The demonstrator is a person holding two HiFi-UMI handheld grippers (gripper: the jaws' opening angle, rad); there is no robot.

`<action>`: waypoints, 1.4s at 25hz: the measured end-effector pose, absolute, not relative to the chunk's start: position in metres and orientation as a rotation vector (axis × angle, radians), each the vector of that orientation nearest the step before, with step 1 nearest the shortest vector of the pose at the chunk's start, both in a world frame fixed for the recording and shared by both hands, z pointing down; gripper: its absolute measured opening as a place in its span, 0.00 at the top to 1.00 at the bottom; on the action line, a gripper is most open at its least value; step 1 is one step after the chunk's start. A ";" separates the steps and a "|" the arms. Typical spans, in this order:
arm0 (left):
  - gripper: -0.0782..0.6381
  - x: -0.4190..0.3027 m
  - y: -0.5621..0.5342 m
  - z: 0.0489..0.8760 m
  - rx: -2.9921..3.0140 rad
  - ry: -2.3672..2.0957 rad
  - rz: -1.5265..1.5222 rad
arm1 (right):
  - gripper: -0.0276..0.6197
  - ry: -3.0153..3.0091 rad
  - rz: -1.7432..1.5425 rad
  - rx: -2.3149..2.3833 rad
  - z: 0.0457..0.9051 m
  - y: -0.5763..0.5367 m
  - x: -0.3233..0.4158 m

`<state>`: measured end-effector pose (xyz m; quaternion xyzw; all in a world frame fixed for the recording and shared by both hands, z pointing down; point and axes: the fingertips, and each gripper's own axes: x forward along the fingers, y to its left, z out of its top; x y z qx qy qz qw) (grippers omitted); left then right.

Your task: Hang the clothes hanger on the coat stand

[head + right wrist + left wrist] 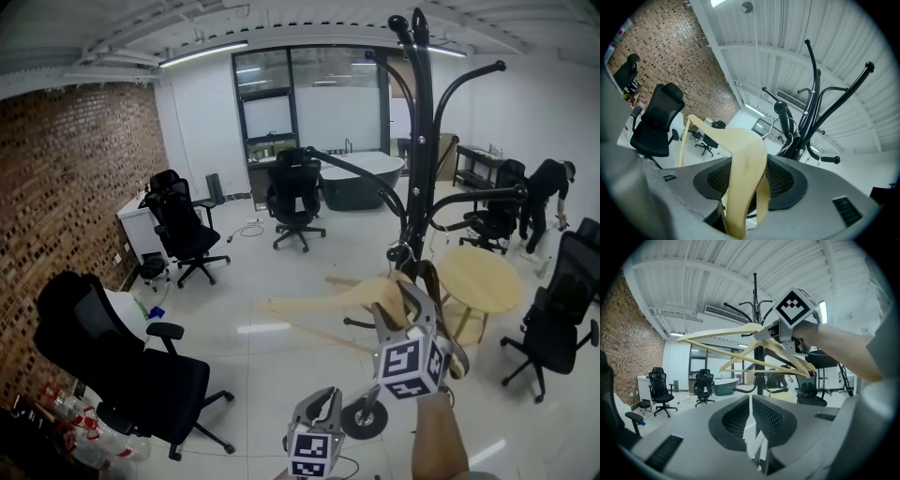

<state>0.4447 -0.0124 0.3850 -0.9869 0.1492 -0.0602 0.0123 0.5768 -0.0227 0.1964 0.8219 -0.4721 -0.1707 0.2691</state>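
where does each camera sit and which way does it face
Head view: on the person's head, looking down at the coat stand; left tongs, right tongs, forearm show.
Left gripper view: on left tongs, facing the stand; right tongs, forearm show.
Right gripper view: on right tongs, facing the stand's hooks; its jaws clamp the wooden hanger.
Shared: hanger and stand, in all three.

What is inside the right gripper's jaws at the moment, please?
A wooden clothes hanger, pinched between the jaws of the right gripper. Its far arm shows; the stretch down between the jaws is covered.
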 end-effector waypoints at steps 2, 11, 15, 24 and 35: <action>0.84 0.446 -0.014 0.389 -3.079 0.462 -0.198 | 0.64 -1.267 -0.465 2.211 0.200 -0.026 0.579; 0.84 0.441 -0.021 0.397 -3.064 0.472 -0.251 | 0.64 -1.109 -0.516 2.233 0.205 -0.029 0.599; 0.84 0.434 -0.018 0.402 -3.058 0.481 -0.257 | 0.64 -1.066 -0.528 2.229 0.211 -0.021 0.600; 0.84 0.438 -0.004 0.403 -3.064 0.444 -0.265 | 0.53 -1.071 -0.508 2.200 0.226 -0.002 0.599; 0.86 0.411 0.009 0.402 -3.093 0.386 -0.171 | 0.58 -1.072 -0.523 2.351 0.243 0.040 0.559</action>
